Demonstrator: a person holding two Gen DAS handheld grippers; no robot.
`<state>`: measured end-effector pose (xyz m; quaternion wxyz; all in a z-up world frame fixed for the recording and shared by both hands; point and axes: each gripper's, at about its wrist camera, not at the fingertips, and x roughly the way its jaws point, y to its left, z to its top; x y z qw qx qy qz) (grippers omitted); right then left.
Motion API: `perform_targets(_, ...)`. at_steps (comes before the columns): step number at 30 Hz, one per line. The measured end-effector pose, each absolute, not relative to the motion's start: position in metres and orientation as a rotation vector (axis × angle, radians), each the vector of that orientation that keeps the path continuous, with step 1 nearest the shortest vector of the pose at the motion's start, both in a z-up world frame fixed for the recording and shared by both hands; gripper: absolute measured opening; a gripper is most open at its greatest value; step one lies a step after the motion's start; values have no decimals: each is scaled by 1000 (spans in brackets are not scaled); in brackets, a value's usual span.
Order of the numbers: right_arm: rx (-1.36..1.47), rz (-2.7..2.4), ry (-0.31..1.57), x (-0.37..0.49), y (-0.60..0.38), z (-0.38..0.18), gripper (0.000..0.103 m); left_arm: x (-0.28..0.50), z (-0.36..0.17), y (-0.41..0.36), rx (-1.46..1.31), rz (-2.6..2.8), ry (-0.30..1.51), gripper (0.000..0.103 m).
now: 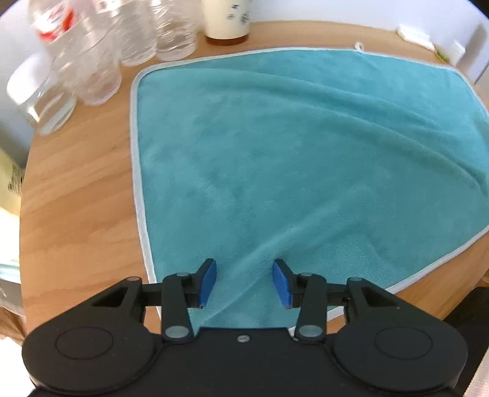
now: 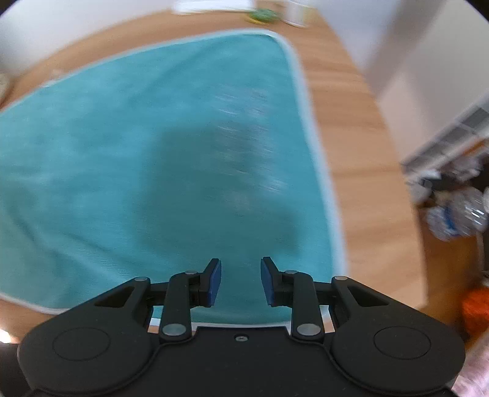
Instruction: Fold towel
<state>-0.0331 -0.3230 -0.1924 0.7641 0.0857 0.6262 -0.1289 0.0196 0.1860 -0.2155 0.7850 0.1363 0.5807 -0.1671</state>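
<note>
The right gripper (image 2: 240, 282) hangs over the near edge of a teal towel (image 2: 152, 146) — jaws parted, blue pads (image 2: 214, 285) facing each other with nothing between. The towel spreads ahead and to its left on a wooden table (image 2: 360, 171) — pale trim runs along its right edge. The picture is blurred.

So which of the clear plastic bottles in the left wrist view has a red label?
The clear bottle at the far left of the cluster, top left corner of the view. It carries a red and white label; the other bottles beside it show no label.
</note>
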Motion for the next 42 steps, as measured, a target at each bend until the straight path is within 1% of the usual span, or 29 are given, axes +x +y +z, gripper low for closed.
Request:
perform_targets(3,184,-263,1356,-41,-330,-193,36,17,-215,189,300,-359,1269,44)
perform_targets(5,191,-274,1352,-49,-337,-194,48,15,-215,192,303,-358,1279,44)
perform_targets(6,211,-285,1350,-53,-342,-195,49,14,-214,193,305,-358,1285,44)
perform_targets(8,242,-295,1344,-60,-352,-196,56,12,-214,195,309,-357,1296,44)
perform_targets(15,151,-284,1380,-42,-356,-196,57,6,-212,202,318,-352,1334,45)
perform_targets(19,144,-288,1372,-51,-362,-196,58,6,-210,204,312,-342,1359,45)
perform_targets(22,96,-275,1407,-57,-363,-195,58,5,-209,205,307,-335,1377,45)
perform_targets(24,80,-265,1436,-55,-364,-195,53,5,-208,206,304,-329,1390,42)
perform_targets(25,95,-265,1439,-52,-365,-192,38,4,-207,206,303,-327,1396,38)
perform_targets(26,106,-263,1436,-48,-365,-188,34,6,-205,208,285,-324,1393,38)
perform_targets(28,91,-229,1381,-34,-356,-175,34,17,-194,211,196,-316,1366,38)
perform_targets(31,64,-182,1300,-6,-342,-160,34,29,-184,199,195,-359,1298,39)
perform_targets(36,137,-167,1246,63,-352,-172,34,42,-191,171,251,-390,1243,39)
perform_targets(40,145,-192,1227,95,-365,-179,34,47,-206,162,305,-369,1266,39)
perform_targets(42,173,-214,1232,105,-372,-183,34,46,-209,162,291,-363,1268,41)
